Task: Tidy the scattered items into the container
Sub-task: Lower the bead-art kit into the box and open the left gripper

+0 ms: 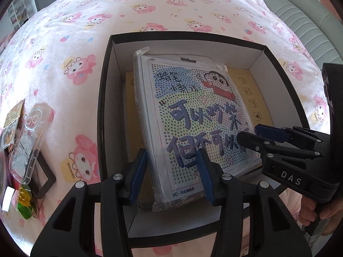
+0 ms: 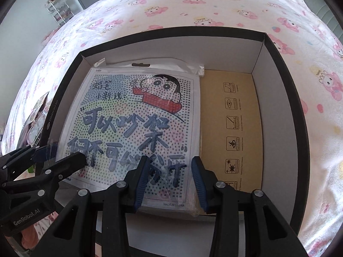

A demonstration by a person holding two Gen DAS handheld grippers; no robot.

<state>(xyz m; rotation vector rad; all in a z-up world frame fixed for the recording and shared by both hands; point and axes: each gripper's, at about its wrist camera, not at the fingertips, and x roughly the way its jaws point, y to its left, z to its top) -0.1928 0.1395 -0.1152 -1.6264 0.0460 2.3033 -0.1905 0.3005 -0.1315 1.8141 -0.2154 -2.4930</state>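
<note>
A flat bagged kit with a cartoon boy and big dark lettering sits skewed inside the black box, over a brown card sheet on the box floor. My left gripper has the kit's near left corner between its fingers, one pad at the side edge and one over the face. My right gripper takes the near right corner the same way. Both seem shut on the kit, and its near edge casts a shadow on the floor below.
The box stands on a bed with a pink cartoon-print sheet. Left of the box lie a clear phone case, a small black frame, card packs and a green-yellow item. A grey padded edge runs at the right.
</note>
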